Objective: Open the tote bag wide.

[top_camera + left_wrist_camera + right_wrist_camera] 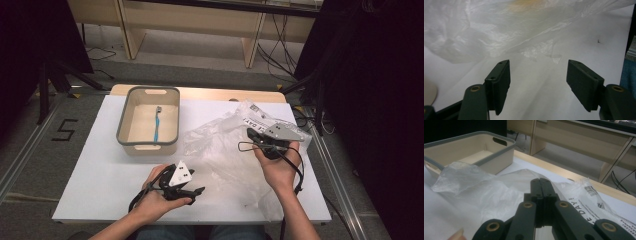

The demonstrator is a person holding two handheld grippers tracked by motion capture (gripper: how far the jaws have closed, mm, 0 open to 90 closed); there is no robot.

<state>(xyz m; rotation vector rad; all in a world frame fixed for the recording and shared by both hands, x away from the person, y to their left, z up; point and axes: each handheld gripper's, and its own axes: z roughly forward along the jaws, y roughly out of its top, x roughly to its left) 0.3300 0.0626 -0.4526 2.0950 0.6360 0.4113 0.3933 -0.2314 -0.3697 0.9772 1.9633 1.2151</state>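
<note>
A crumpled clear plastic bag point(220, 150) with black print lies on the right half of the white table top point(100, 170). My right gripper point(251, 134) reaches over it from the right. Its jaws are pressed together in the right gripper view point(541, 181), and the bag's film point(486, 192) rises to a peak at their tips, pinched there. My left gripper point(197, 194) is near the front edge, pointing right toward the bag. Its jaws stand wide apart point(539, 75) with nothing between them, the bag point(486, 30) lying just ahead.
A beige bin with a grey rim point(148, 145) stands at the back left, and a blue toothbrush point(157, 125) lies inside it. The same bin point(474, 147) is beyond the bag in the right gripper view. Wooden furniture and cables are on the floor behind the table.
</note>
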